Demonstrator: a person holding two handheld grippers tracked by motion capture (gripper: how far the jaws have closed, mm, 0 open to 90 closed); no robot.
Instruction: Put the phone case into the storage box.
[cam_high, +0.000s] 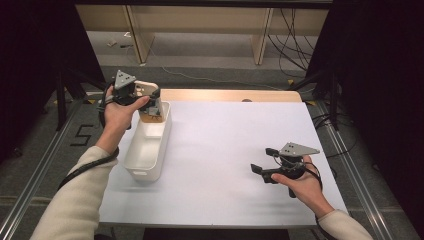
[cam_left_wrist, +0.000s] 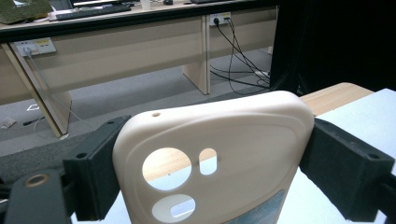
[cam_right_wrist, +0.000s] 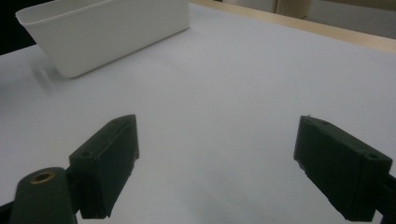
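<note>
A beige phone case with camera cutouts sits between the two black jaws of my left gripper, which is shut on its sides. In the high view the left gripper holds the phone case over the far end of a white rectangular bin at the table's left. My right gripper hovers low over the white table at the right, jaws open with nothing between them. Its own view has the right gripper facing the white bin across bare tabletop.
A wooden strip runs along the table's far edge. Beyond it are desks and loose cables on a grey floor. Dark curtains flank both sides.
</note>
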